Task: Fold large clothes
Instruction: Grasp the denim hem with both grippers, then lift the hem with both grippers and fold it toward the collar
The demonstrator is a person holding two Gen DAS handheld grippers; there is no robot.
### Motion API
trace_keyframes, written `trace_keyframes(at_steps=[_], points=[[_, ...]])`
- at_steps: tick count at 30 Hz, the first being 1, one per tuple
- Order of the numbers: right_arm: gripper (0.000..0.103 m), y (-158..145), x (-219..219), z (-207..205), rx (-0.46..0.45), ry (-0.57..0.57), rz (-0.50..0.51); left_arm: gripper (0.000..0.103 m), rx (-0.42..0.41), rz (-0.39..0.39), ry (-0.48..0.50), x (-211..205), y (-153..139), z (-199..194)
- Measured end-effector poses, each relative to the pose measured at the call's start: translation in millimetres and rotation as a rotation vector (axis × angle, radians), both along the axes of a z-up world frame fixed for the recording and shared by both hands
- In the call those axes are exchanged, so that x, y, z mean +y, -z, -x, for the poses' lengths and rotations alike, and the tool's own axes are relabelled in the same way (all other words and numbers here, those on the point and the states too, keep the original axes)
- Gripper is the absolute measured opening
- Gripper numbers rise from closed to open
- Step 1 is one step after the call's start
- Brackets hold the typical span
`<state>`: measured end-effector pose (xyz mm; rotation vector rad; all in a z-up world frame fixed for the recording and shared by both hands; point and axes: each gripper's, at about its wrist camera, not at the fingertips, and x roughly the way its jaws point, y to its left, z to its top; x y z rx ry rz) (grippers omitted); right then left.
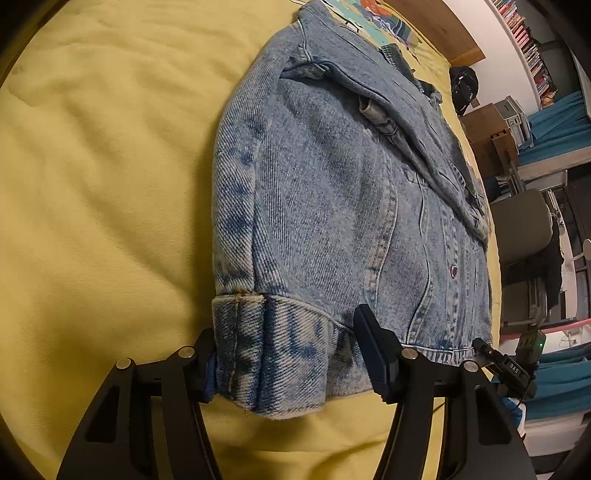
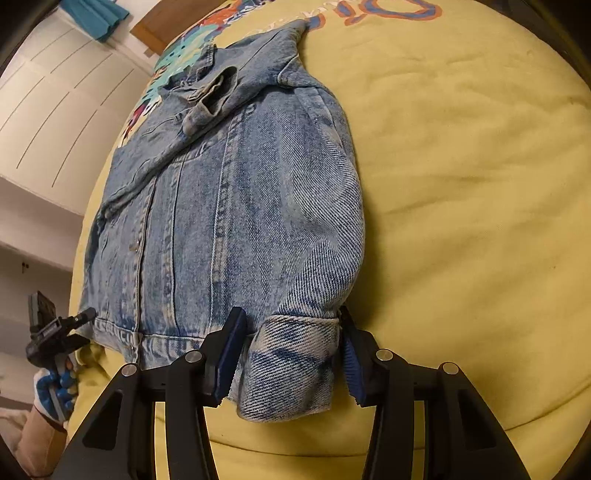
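Note:
A light-blue denim jacket (image 1: 332,192) (image 2: 229,206) lies front up on a yellow bedcover (image 1: 110,166) (image 2: 461,184), collar at the far end, both sleeves laid down along its sides. My left gripper (image 1: 286,350) straddles the turned-up cuff of the left sleeve (image 1: 273,354); its blue pads press the cuff's two sides at the jacket's near hem. My right gripper (image 2: 291,339) holds the other sleeve's cuff (image 2: 291,362) the same way, pads against both edges. In the right wrist view the left gripper (image 2: 48,332) also shows at the far left, held by a gloved hand (image 2: 55,387).
A colourful printed pillow (image 2: 177,55) lies beyond the collar, before a wooden headboard (image 1: 443,33). White wardrobe doors (image 2: 55,110) stand on one side of the bed. On the other are a chair (image 1: 524,236), boxes (image 1: 491,133), bookshelves (image 1: 528,48) and teal fabric (image 1: 561,122).

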<state>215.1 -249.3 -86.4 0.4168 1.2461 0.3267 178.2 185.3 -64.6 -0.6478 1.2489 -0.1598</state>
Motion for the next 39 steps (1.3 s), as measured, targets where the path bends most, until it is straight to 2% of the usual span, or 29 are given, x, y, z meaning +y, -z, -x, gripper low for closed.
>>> trace_keyframes(at_steps=[5, 10, 14, 27, 30, 32, 35, 39], points=[[0.036, 0.3, -4.1, 0.3, -0.003, 0.007, -0.022, 0.039, -0.005, 0.000, 0.001, -1.4, -0.1, 0.3], [0.033, 0.5, -5.0, -0.6, 0.000, 0.002, -0.037, 0.037, -0.007, 0.003, 0.000, -2.4, 1.6, -1.3], [0.025, 1.0, -4.2, -1.2, 0.001, -0.007, -0.055, 0.034, -0.011, 0.004, 0.005, -2.4, 1.6, -2.5], [0.027, 5.1, -4.8, -0.9, 0.014, -0.021, -0.074, 0.033, 0.000, -0.012, 0.018, -6.9, 1.9, -5.4], [0.024, 2.8, -3.1, -0.9, 0.011, -0.031, -0.061, 0.028, -0.012, -0.034, 0.026, -10.0, -1.7, -5.0], [0.019, -0.1, -2.3, 0.0, 0.002, -0.036, -0.059, 0.020, -0.024, -0.044, 0.030, -11.0, -4.5, -4.8], [0.015, -5.5, -5.6, 2.6, -0.017, -0.021, -0.085, 0.015, -0.047, -0.018, 0.024, -10.1, -10.1, -3.4], [0.014, -14.0, -9.6, 2.7, -0.044, -0.004, -0.121, 0.013, -0.079, 0.013, 0.016, -10.6, -19.0, -4.9]])
